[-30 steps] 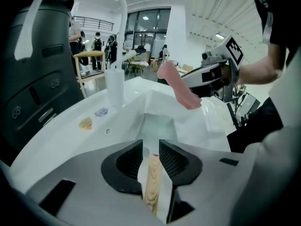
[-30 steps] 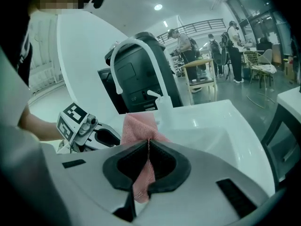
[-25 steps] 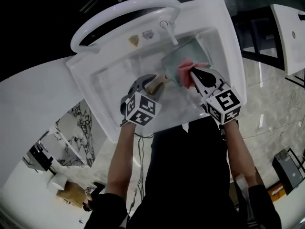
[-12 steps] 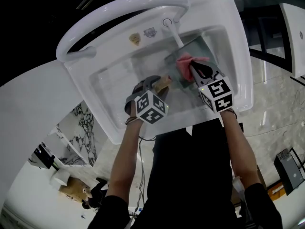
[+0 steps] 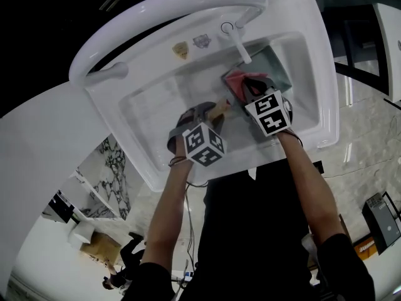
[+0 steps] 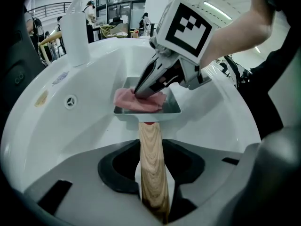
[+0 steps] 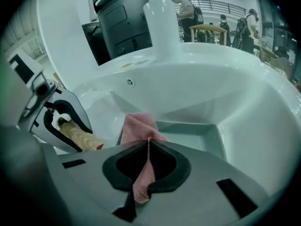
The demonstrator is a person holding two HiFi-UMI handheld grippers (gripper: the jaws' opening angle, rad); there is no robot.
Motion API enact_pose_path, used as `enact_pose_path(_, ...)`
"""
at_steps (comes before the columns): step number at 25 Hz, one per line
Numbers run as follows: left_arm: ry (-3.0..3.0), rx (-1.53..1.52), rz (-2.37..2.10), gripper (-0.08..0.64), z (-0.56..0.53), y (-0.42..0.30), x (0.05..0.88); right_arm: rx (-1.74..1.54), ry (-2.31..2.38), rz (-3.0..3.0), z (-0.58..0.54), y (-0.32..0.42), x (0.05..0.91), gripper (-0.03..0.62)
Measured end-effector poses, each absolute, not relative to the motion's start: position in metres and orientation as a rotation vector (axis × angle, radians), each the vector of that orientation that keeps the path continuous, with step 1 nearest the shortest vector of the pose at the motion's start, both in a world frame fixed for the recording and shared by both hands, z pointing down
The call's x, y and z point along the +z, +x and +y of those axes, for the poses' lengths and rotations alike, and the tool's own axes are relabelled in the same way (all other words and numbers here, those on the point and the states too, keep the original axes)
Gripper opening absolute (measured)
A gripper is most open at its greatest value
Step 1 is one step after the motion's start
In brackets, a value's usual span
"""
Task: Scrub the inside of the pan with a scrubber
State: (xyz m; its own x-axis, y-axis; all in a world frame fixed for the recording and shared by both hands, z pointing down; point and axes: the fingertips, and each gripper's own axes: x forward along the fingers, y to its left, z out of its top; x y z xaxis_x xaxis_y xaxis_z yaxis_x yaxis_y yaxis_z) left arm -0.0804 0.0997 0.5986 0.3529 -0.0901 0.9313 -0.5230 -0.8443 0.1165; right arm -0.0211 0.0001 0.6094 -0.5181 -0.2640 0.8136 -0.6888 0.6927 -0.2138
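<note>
A square metal pan (image 6: 146,116) with a wooden handle (image 6: 151,168) lies in the white sink (image 5: 150,105). My left gripper (image 6: 150,149) has the handle between its jaws, which are closing on it; it shows left of the pan in the head view (image 5: 207,113). My right gripper (image 7: 148,142) is shut on a pink scrubber cloth (image 7: 136,128) and presses it down inside the pan (image 7: 202,135). From the left gripper view, the scrubber (image 6: 127,99) lies bunched on the pan floor under the right gripper (image 6: 141,91).
A white faucet spout (image 5: 241,46) reaches over the pan's far edge. A curved white rail (image 5: 156,11) arcs behind the sink. Sink walls rise close round the pan on the right and far sides. People and furniture stand far off in the room.
The right gripper has moved the scrubber left and farther into the pan. The left gripper has stayed at the handle. The head camera has shifted slightly.
</note>
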Motion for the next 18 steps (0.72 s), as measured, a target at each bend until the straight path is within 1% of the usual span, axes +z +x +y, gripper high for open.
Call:
enact_pose_path(5, 2.227, 1.503, -0.54, 0.166, 0.1, -0.081, 0.599, 0.645, 0.681, -2.072, 0.002, -0.038, 0.627, 0.031)
enact_pose_path(18, 2.239, 1.519, -0.542, 0.164, 0.104, -0.084, 0.598, 0.596, 0.621, -2.097, -0.001, -0.071, 0.636, 0.031)
